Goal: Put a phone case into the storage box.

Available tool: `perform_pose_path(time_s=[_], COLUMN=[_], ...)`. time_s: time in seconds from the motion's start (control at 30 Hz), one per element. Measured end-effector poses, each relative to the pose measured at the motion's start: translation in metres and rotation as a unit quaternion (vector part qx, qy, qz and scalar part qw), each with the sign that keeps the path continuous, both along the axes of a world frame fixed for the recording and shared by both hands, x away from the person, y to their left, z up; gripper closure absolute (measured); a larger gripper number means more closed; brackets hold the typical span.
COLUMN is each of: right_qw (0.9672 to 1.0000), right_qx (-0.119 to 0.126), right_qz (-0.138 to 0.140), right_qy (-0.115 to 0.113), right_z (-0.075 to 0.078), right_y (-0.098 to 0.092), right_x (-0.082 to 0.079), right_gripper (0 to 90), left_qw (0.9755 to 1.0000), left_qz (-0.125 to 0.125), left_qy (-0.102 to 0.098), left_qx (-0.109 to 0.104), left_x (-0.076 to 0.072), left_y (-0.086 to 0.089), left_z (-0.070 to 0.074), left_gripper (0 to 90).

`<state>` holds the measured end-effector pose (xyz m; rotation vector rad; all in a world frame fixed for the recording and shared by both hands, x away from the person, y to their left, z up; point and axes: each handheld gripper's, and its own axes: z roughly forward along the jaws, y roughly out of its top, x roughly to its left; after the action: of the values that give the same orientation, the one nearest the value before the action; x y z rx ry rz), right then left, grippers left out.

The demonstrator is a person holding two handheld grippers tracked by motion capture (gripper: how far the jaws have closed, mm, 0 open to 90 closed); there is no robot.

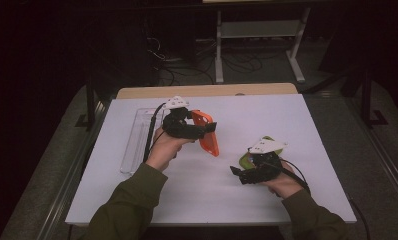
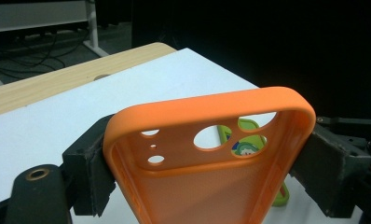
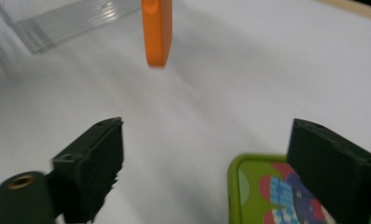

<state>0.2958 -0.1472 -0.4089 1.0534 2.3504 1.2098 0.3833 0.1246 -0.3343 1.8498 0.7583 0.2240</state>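
Two phone cases are in play on the white table (image 1: 287, 125). The orange phone case (image 1: 207, 132) sits at the centre of the high view, lifted off the table and clamped between the fingers of the left gripper (image 1: 203, 129), which a hand (image 1: 164, 147) in an olive sleeve holds up. In the left gripper view the fingers (image 2: 88, 172) press on both long edges of the orange case near its camera cut-outs, its hollow inside facing the camera.

The green phone case (image 3: 267, 196) lies flat on the table right of centre in the high view, mostly under the right gripper (image 1: 235, 172). In the right gripper view its cartoon-printed corner shows at the lower right, partly covered by one finger (image 3: 333, 158); the fingers stand wide apart with bare table between them, gripping nothing.

A clear plastic tray (image 1: 134, 145) lies on the table at the left of the high view, beside the left forearm.
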Motion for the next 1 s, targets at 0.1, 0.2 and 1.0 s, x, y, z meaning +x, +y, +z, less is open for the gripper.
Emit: perform_pose_path(time_s=[0.1,0.2,1.0], right_qw=[0.9999,0.9998,0.9997], right_qx=[-0.011,-0.017,-0.005], right_qz=[0.006,-0.001,-0.021], right_qy=[0.008,0.007,0.004], right_z=[-0.006,-0.012,-0.03], right_y=[-0.007,-0.016,-0.045], right_x=[-0.003,-0.007,-0.019], right_gripper=[1.1,0.6,0.5], left_qw=[1.0,0.9999,0.9972], left_qz=[0.0,0.001,0.042], left_qy=[-0.005,-0.011,-0.061], left_qx=[0.001,0.002,0.013], left_x=[0.001,0.003,0.024], left_y=[0.003,0.006,0.046], left_z=[0.003,0.008,0.054], left_gripper=[16.1,16.1,16.0])
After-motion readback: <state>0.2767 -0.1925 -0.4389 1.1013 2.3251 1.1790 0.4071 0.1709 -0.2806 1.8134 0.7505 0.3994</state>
